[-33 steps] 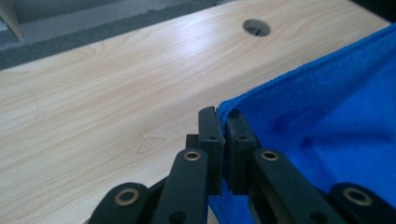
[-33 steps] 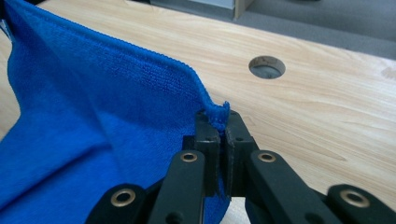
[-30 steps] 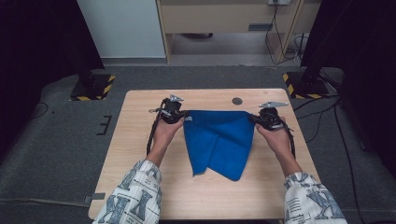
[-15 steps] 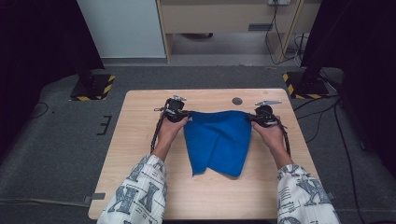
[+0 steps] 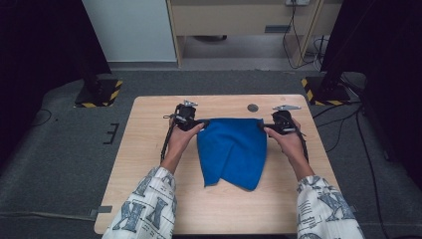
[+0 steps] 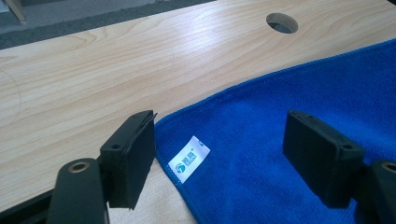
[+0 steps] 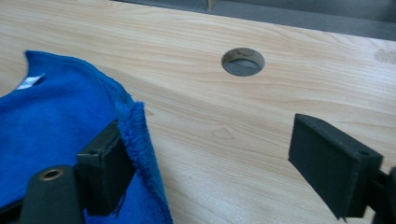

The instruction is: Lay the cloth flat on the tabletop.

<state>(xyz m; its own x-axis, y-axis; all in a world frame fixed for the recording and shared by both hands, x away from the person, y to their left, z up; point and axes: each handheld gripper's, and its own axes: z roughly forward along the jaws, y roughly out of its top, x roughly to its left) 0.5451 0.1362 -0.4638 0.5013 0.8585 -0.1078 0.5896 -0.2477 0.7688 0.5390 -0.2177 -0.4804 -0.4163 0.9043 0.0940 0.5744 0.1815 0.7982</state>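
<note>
A blue cloth [image 5: 233,152] lies on the wooden table [image 5: 149,149], folded over with its lower edge uneven. My left gripper [image 5: 199,122] sits at the cloth's far left corner and my right gripper [image 5: 263,125] at its far right corner. In the left gripper view the left gripper [image 6: 224,158] has just been opening, and the corner with a white label [image 6: 190,158] lies loose between its jaws. In the right gripper view the right gripper [image 7: 217,170] has also just been opening. The cloth [image 7: 60,130] leans its frayed edge against one pad [image 7: 105,172], while the other pad stands well apart over bare wood.
A round cable hole [image 5: 253,107] sits in the table just beyond the cloth's far edge, seen too as the hole [image 7: 243,61] ahead of the right jaws. Bare wood surrounds the cloth. Black stands with striped bases [image 5: 97,94] flank the table's far corners.
Both grippers have gone from shut on the cloth's far corners to open, and the corners now rest loose. The hands shifted slightly away from the person's side.
</note>
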